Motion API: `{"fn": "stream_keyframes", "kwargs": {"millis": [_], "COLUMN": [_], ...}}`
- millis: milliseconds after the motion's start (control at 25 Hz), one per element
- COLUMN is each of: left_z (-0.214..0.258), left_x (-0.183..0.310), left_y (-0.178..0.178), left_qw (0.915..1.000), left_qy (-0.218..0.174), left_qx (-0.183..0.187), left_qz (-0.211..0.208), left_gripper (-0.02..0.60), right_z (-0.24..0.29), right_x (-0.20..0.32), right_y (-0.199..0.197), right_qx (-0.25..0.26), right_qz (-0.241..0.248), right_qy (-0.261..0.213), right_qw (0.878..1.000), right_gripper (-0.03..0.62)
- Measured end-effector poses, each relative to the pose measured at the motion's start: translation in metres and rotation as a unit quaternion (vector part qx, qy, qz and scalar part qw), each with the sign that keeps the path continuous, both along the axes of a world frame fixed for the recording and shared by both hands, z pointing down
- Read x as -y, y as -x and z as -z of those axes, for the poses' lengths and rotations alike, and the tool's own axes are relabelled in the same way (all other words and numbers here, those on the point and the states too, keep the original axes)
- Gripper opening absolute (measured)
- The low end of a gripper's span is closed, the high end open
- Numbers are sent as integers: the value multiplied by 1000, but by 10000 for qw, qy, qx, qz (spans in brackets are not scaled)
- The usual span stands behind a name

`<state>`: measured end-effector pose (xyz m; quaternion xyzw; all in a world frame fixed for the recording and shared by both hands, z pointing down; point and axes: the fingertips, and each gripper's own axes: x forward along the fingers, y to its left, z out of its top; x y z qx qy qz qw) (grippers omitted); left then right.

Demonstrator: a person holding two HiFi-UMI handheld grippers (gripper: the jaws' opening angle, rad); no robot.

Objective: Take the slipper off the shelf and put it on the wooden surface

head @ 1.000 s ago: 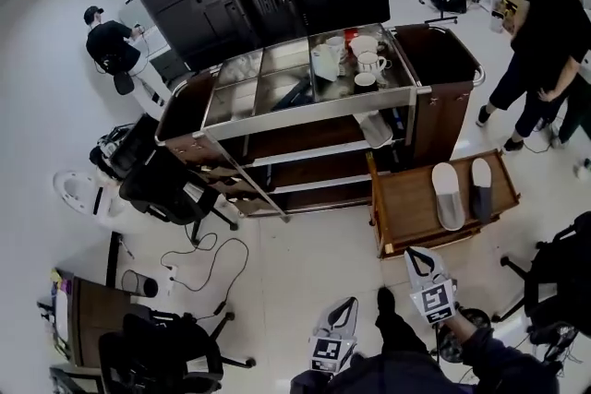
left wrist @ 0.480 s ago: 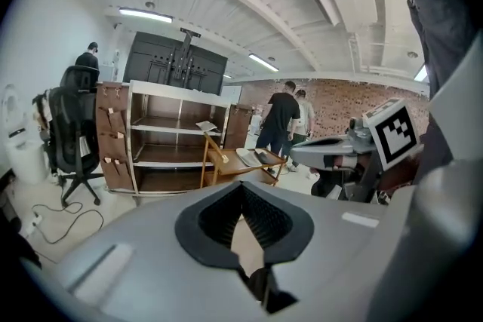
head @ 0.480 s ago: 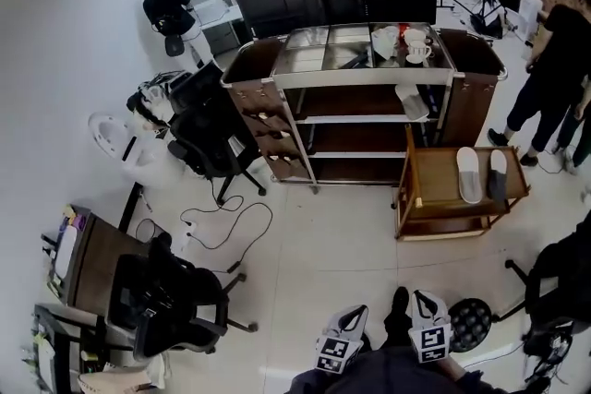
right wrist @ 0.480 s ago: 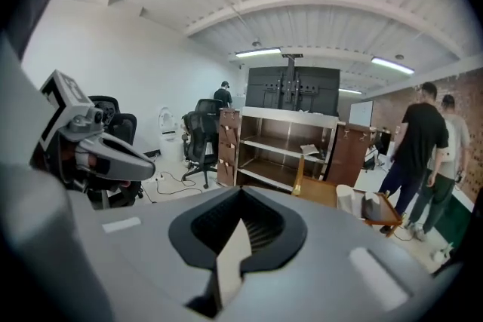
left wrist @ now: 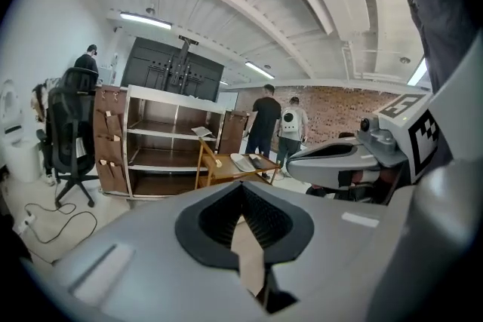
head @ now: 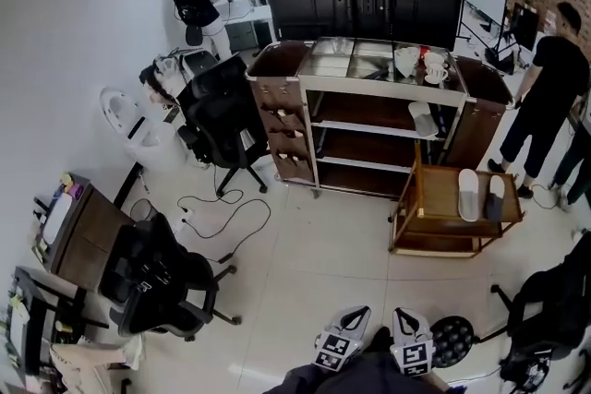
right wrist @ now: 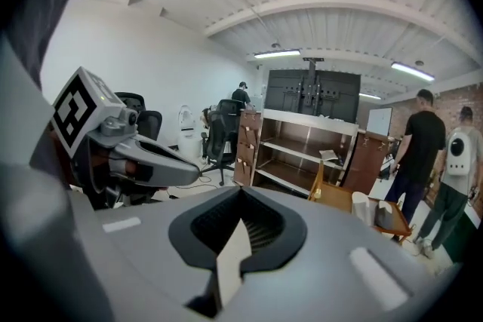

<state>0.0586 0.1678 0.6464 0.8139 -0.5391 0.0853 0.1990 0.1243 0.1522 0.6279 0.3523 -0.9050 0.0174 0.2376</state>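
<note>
A pale slipper [head: 423,118] lies on the middle shelf of the brown and steel cart [head: 369,111], near its right end. Right of the cart stands the low wooden table [head: 434,198], which bears a white slipper [head: 468,194] and a darker one [head: 496,196]. My left gripper [head: 346,334] and right gripper [head: 411,339] hang low by my body, far from the cart, both shut and empty. The left gripper view [left wrist: 241,188] shows the shelf slipper [left wrist: 201,132] far off. In the right gripper view [right wrist: 241,196] it is small too [right wrist: 329,155].
Black office chairs [head: 222,120] [head: 152,277] and a floor cable [head: 217,217] lie left of the cart. A round stool [head: 452,339] stands beside my right gripper. One person [head: 545,97] stands right of the cart, another [head: 199,0] at the back wall. Cups [head: 429,69] sit on the cart top.
The view has drawn back from the cart, which now looks smaller and farther. Both grippers have sunk closer together at the bottom edge. Their jaws stay shut.
</note>
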Motion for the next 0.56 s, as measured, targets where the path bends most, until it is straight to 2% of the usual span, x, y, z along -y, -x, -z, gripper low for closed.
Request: {"fn": "stream_keyframes", "kwargs": {"millis": [120,280,560], "left_z": [3,4,0], "left_x": [3,7,6], "left_y": [-2,10,18], "left_qw": [9999,9999,9997], "left_qy": [-32,-85,71], "left_qx": [52,94,153], "left_qz": [-107,-6,157], "left_gripper": [17,17,17], "right_z": [-3,-4,-1], "right_x": [13,27,26], "right_y": [-8,-12,2], "right_qx": [36,112,195], "right_qz": [-131,-298,-23], "right_qy": [-73,-41,0], "right_qw": [9999,9995,9998], "right_gripper": [0,0,0]}}
